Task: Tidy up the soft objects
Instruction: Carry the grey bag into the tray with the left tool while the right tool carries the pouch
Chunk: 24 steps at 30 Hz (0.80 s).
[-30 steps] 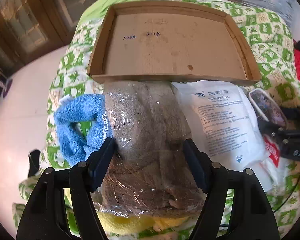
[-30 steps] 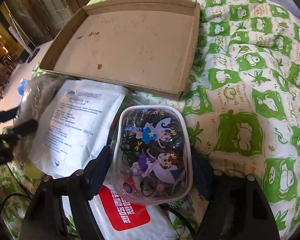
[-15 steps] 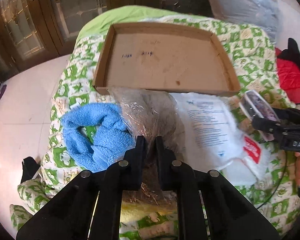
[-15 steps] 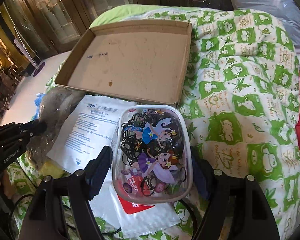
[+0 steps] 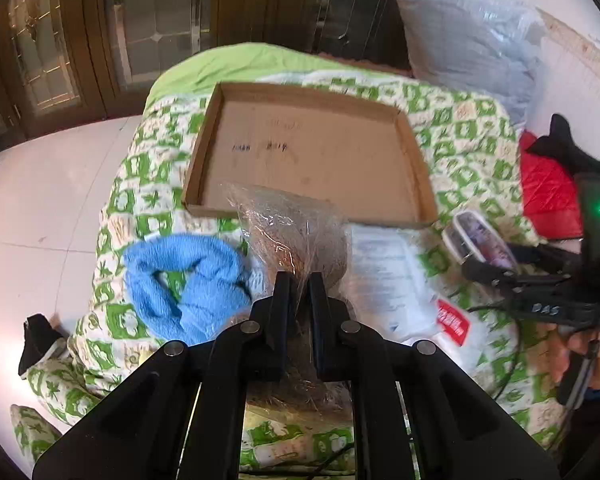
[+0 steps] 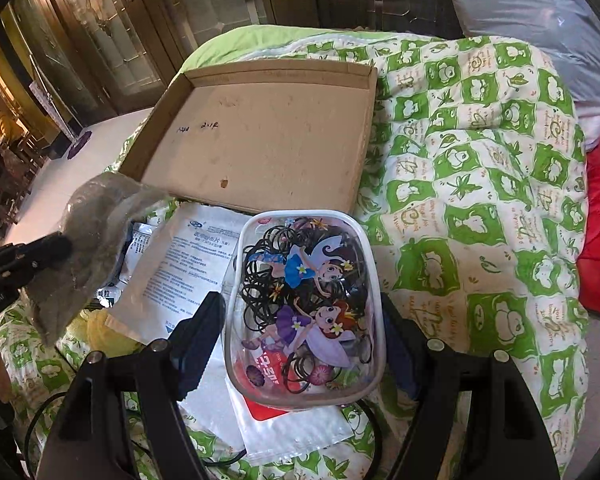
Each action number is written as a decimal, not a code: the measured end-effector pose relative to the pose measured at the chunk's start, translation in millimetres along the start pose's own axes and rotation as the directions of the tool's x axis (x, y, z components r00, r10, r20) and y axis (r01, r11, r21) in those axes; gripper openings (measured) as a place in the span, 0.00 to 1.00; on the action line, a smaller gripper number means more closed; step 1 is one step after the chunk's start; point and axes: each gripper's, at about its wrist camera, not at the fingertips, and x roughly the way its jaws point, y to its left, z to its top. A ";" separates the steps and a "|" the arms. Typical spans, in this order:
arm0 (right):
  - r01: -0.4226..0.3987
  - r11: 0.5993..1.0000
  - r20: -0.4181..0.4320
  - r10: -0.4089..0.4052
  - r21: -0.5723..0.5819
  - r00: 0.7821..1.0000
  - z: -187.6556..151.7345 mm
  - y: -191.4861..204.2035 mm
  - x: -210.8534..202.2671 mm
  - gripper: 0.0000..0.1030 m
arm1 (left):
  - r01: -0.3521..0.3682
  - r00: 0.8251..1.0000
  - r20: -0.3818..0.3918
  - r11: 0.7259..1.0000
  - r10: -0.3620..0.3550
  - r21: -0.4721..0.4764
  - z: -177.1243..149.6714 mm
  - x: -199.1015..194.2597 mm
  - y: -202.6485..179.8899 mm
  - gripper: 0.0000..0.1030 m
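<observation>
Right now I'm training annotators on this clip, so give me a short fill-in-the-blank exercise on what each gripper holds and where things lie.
1. The left gripper is shut on the plastic-wrapped ____ towel.
2. The right gripper holds a clear pouch full of black ____.
3. The cardboard tray on the quilt holds ____.
4. The loose towel left of the wrapped one is ____.

Missing words: grey; hair ties; nothing; blue
</observation>
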 end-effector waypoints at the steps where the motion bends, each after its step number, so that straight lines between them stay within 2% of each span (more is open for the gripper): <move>1: 0.001 1.000 0.002 -0.001 0.001 1.000 0.4 -0.5 -1.5 0.72 | 0.003 1.000 0.007 1.000 -0.003 0.002 2.5 -3.1 -0.4 0.08; 8: 0.010 1.000 0.012 -0.010 -0.017 1.000 7.2 5.1 -3.8 0.72 | 0.009 1.000 0.028 1.000 -0.009 0.009 26.2 -5.9 -1.2 0.08; 16: 0.003 0.999 0.009 -0.003 -0.045 1.000 30.8 12.0 8.2 0.72 | 0.014 1.000 0.015 1.000 -0.013 -0.026 49.7 17.4 9.1 0.08; 24: 0.010 0.999 -0.010 -0.010 -0.041 1.000 66.8 12.3 37.6 0.73 | 0.035 0.999 0.012 0.997 -0.034 -0.069 78.7 50.1 23.0 0.08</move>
